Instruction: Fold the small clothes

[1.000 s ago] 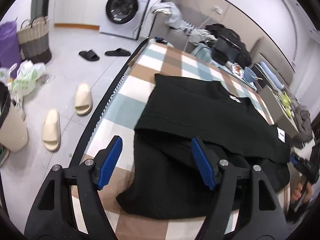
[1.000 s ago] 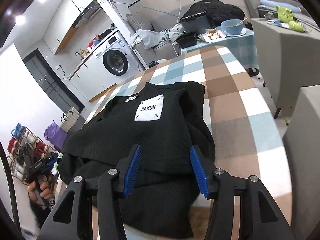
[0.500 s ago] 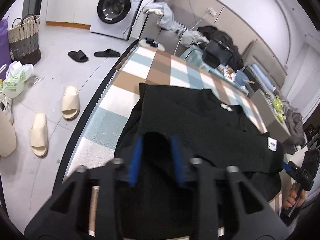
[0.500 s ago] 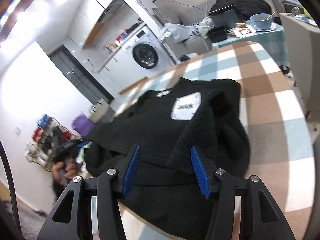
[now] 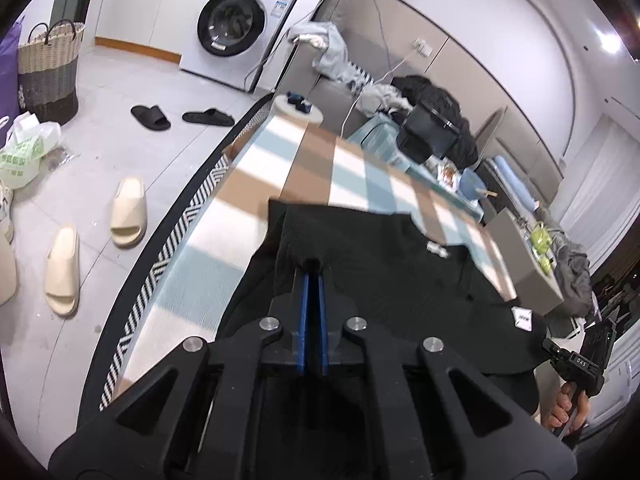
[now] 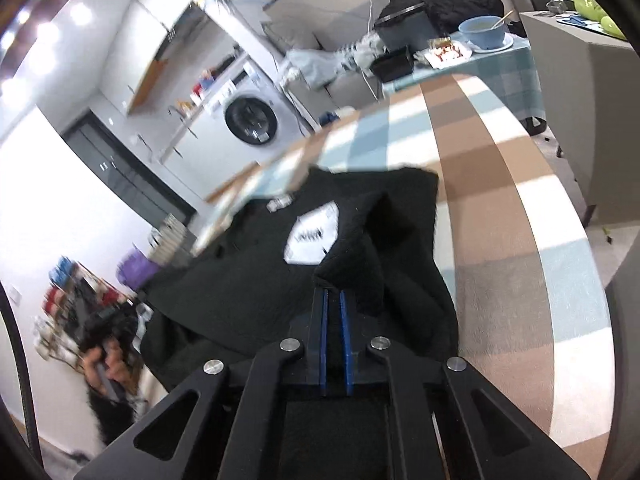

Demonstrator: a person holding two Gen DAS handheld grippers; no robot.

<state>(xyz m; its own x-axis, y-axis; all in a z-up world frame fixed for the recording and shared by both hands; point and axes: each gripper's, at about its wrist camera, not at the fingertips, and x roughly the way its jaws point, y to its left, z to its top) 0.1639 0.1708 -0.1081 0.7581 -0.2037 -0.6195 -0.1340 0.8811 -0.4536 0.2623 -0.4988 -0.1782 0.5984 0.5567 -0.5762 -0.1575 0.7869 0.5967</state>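
A black knit garment (image 5: pixel 400 272) with a white label (image 6: pixel 312 236) lies partly folded on the checked tablecloth (image 5: pixel 320 172). My left gripper (image 5: pixel 313 270) is shut on a pinched fold of the black garment near its left edge. My right gripper (image 6: pixel 334 292) is shut on a raised fold of the same garment (image 6: pixel 240 280) near its right side, just below the label. The cloth between the blue pads hides their tips in both views. The right gripper's body (image 5: pixel 580 364) shows at the far right of the left wrist view.
The table's left edge (image 5: pixel 168 248) drops to a floor with beige slippers (image 5: pixel 128 212), black slippers (image 5: pixel 150 116), a basket (image 5: pixel 48 72) and a washing machine (image 5: pixel 236 28). Behind the table stand a side table with a blue bowl (image 6: pixel 484 32) and a grey chair (image 6: pixel 592 92).
Both grippers have closed from open onto folds of the black garment and lifted the cloth a little. Both have moved forward over the garment.
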